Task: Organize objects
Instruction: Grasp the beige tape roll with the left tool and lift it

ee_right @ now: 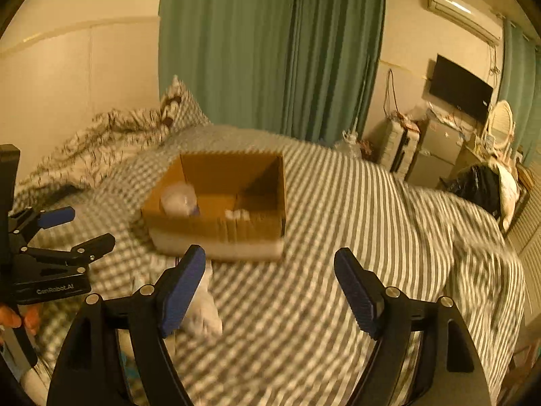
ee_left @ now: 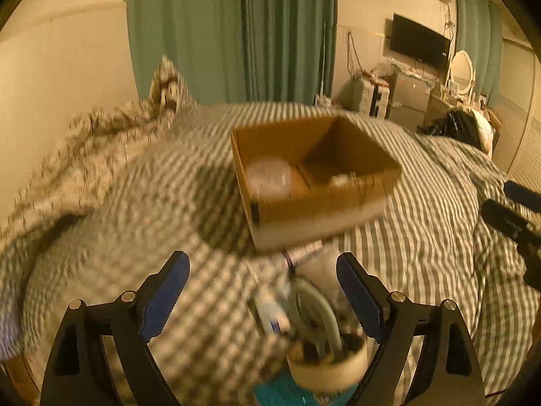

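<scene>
A cardboard box sits on the striped bed cover, out toward the middle of the bed, presumably so either hand can reach it. Inside, a clear plastic tub lies at the left end and something small and white near the front wall, so the sorting looks partly done.

On the near side of the box lies the loose pile still to go: a white cloth and, nearer, a tangle of small things in a round white cup, too blurred to name.

The left claw hangs over that pile with its jaws apart and nothing clamped, likely lining up the next pick. The right claw is also spread wide and empty over bare bed cover, right of the cloth, probably keeping clear.
</scene>
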The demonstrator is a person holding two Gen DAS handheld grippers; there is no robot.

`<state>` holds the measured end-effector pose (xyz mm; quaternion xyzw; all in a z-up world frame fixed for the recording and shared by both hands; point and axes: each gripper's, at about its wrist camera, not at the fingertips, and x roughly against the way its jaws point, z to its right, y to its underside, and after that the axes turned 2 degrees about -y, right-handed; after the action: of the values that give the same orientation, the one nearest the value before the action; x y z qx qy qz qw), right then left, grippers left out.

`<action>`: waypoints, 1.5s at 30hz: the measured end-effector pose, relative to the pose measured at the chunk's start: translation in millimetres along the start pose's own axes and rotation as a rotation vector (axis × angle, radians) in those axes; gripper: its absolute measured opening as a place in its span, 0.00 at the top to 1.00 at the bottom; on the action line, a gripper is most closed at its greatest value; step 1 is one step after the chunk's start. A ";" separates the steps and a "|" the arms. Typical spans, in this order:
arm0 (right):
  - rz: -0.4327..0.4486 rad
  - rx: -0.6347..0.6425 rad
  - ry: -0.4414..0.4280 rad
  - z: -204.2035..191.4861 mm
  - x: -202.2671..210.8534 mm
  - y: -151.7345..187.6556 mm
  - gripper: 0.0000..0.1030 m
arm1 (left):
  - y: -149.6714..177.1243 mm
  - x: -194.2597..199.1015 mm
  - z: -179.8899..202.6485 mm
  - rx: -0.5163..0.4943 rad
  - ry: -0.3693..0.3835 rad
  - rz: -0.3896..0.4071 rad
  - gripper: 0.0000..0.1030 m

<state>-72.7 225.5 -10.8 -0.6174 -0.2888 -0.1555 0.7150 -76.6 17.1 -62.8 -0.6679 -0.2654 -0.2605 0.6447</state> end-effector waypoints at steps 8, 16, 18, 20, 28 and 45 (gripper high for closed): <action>-0.099 -0.066 0.000 -6.0 -20.8 68.5 0.24 | 50.6 -8.8 35.9 -0.040 0.076 -0.086 0.11; -0.124 -0.070 0.019 -8.1 -24.8 81.7 0.24 | 77.9 -45.6 52.6 -0.058 0.109 -0.182 0.11; -0.130 -0.075 0.022 -7.3 -26.3 82.9 0.24 | 81.2 -51.1 51.1 -0.036 0.146 -0.194 0.11; -0.141 -0.076 0.027 -7.2 -29.5 84.5 0.24 | 84.9 -55.2 52.7 -0.047 0.178 -0.210 0.18; -0.153 -0.070 0.028 -11.5 -32.7 85.9 0.24 | 80.8 -36.3 48.7 -0.062 0.211 -0.210 0.20; -0.137 -0.005 -0.018 -41.7 -30.9 72.1 0.24 | 11.4 30.1 -7.9 0.019 0.166 0.020 0.20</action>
<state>-46.0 194.3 -89.6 -0.5993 -0.3364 -0.1993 0.6985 -47.0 9.4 -49.9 -0.6405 -0.2070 -0.3059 0.6733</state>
